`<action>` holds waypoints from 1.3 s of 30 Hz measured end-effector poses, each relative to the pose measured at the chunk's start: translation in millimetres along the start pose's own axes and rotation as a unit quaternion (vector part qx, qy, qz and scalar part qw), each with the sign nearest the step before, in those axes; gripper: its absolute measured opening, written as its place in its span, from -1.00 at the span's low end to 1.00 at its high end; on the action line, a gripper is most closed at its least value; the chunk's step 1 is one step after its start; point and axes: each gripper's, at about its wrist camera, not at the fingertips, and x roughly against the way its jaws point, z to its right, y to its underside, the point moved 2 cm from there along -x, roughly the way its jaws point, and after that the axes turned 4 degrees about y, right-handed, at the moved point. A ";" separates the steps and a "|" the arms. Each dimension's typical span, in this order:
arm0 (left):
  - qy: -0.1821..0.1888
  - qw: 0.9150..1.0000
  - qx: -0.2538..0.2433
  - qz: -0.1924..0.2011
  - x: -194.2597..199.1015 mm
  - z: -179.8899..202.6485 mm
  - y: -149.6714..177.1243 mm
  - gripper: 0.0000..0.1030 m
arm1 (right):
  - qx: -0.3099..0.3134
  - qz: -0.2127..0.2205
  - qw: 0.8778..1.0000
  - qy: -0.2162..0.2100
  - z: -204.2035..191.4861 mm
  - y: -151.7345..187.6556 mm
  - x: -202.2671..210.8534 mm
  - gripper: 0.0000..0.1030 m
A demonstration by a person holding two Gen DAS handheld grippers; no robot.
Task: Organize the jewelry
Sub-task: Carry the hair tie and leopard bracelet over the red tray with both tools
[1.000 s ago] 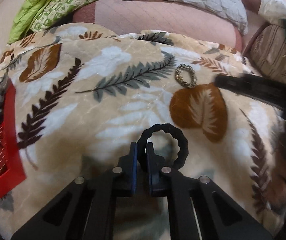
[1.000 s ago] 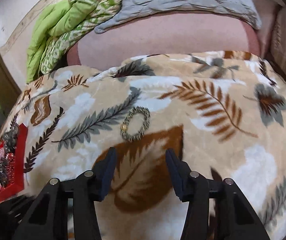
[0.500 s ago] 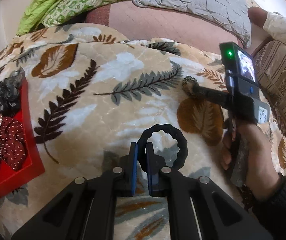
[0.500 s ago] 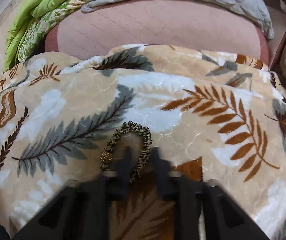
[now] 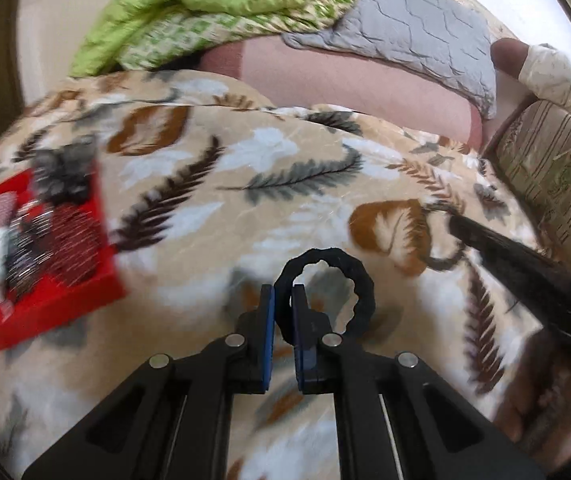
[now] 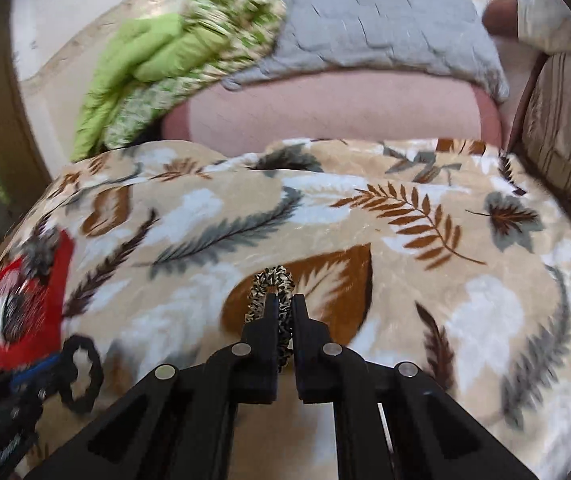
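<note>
Transport is the step in hand, I judge. From the left wrist, my left tool [image 5: 282,322] pinches a black scalloped ring [image 5: 325,292], rubbery-looking, above the plush leaf-print blanket [image 5: 245,184]; the red tray [image 5: 41,308] of jewelry lies left, blurred. From the right wrist, my right tool [image 6: 284,320] is clamped on a beaded, black-and-cream braided bracelet [image 6: 271,280], limp and looped. Next I should carry both leftward to the tray.

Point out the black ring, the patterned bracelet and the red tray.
black ring [image 5: 359,280]: left wrist view, its right-hand rim.
patterned bracelet [image 6: 259,284]: right wrist view, loop's upper left.
red tray [image 5: 85,294]: left wrist view, near edge.
</note>
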 end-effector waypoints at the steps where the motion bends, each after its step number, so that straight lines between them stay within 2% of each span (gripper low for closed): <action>1: -0.012 1.000 -0.004 0.006 8.6 -2.6 7.8 -0.85 | 0.001 0.003 1.000 -0.003 -4.3 8.1 11.9 -0.88; 2: -0.026 1.000 -0.004 0.009 19.7 -6.3 16.7 -0.85 | 0.005 0.006 1.000 -0.004 -8.8 16.3 22.2 -0.88; 5: -0.034 0.999 0.005 0.019 44.4 -15.6 29.9 -0.85 | 0.015 0.005 1.000 -0.014 -23.8 40.9 50.7 -0.88; 10: -0.053 0.997 0.019 0.048 92.8 -37.8 47.1 -0.85 | 0.035 0.006 0.999 -0.037 -51.8 57.5 84.8 -0.88; 16: -0.093 0.992 0.043 0.074 144.6 -71.8 52.0 -0.85 | 0.024 0.014 0.996 -0.088 -85.6 54.3 119.0 -0.88; 22: -0.098 0.988 0.086 0.089 178.6 -115.8 38.0 -0.85 | 0.038 0.020 0.990 -0.135 -137.6 41.5 133.7 -0.87; 30: -0.127 0.980 0.116 0.103 192.1 -175.7 15.0 -0.85 | 0.044 0.027 0.981 -0.188 -191.6 18.4 120.8 -0.87; 36: -0.143 0.976 0.136 0.096 171.9 -217.1 -0.5 -0.85 | 0.058 0.016 0.976 -0.209 -229.4 8.3 88.5 -0.87; 39: -0.152 0.975 0.130 0.092 161.3 -228.5 -7.2 -0.85 | 0.067 0.010 0.974 -0.217 -245.2 6.7 74.9 -0.87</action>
